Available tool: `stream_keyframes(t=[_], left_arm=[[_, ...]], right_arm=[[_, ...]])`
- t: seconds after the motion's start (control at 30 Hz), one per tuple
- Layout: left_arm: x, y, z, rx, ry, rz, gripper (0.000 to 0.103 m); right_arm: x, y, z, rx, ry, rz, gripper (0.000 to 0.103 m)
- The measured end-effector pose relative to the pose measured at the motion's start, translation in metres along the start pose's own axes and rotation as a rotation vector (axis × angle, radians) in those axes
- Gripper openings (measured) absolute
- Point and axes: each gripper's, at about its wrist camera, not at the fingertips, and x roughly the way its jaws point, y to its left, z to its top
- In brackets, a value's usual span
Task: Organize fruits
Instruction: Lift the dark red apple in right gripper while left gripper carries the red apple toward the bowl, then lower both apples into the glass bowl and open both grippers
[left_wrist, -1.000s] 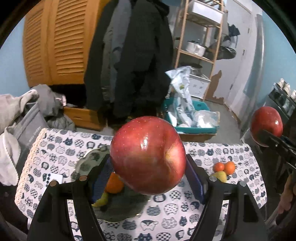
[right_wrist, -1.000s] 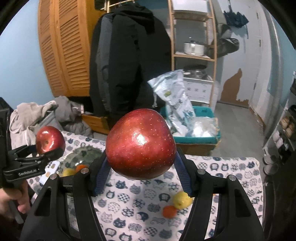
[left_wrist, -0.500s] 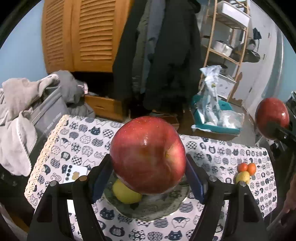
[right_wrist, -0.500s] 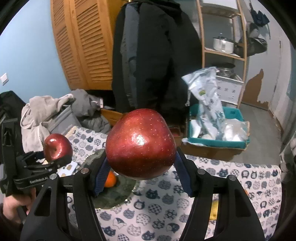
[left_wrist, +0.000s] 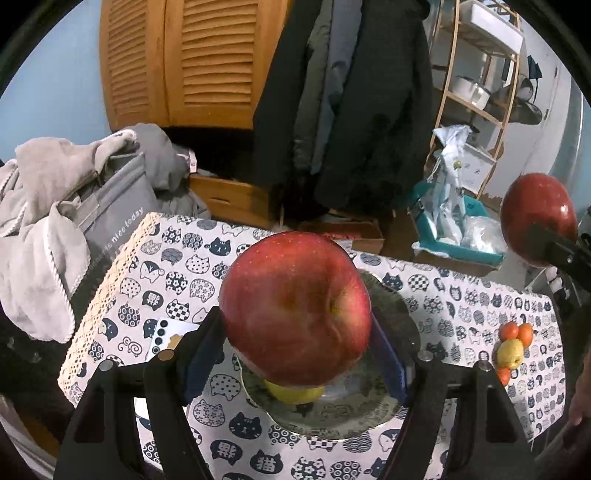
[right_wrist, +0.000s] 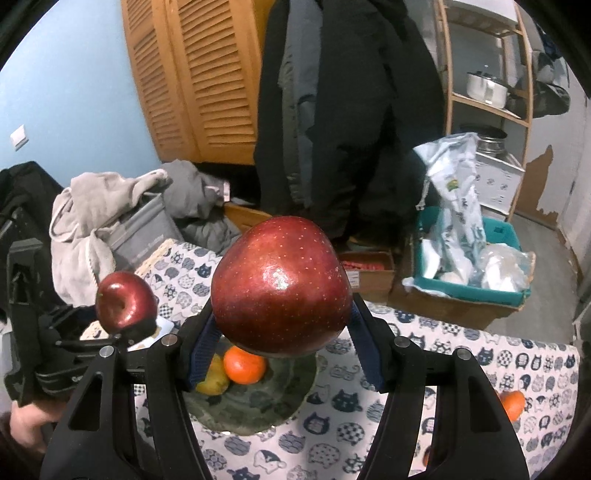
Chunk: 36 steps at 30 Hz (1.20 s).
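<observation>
Red apple A (left_wrist: 295, 308) is clamped between the blue pads of the left claw (left_wrist: 297, 350), held in the air above the dark green plate (left_wrist: 399, 314). Darker red apple B (right_wrist: 280, 284) is clamped likewise in the right claw (right_wrist: 282, 343), above the same plate. The plate carries 1 orange (right_wrist: 245, 364) and 1 yellow fruit (right_wrist: 214, 380), touching. More small fruits (left_wrist: 513, 349) lie clustered near the right edge of the cat-print worktop (left_wrist: 166, 266). A phone (left_wrist: 166, 334) lies left of the plate.

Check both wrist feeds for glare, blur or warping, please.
Left wrist: dim light, heavy fisheye bending at the shelf, left apple slightly soft. Right wrist: bright glare spot on the right apple, sharper up close, black corners.
</observation>
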Motion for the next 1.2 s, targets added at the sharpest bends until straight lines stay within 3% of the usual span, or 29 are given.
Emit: stream_keyframes(t=[0.6, 1.2], left_arm=[[0.095, 0.016, -0.019, -0.058, 0.193, 0.003, 0.078], [0.138, 0.008, -0.028, -0.043, 0.284, -0.004, 0.078]], right_arm=[[0.090, 0.014, -0.026, -0.016, 0.135, 0.008, 0.065], [0.131, -0.003, -0.051, 0.008, 0.223, -0.006, 0.065]])
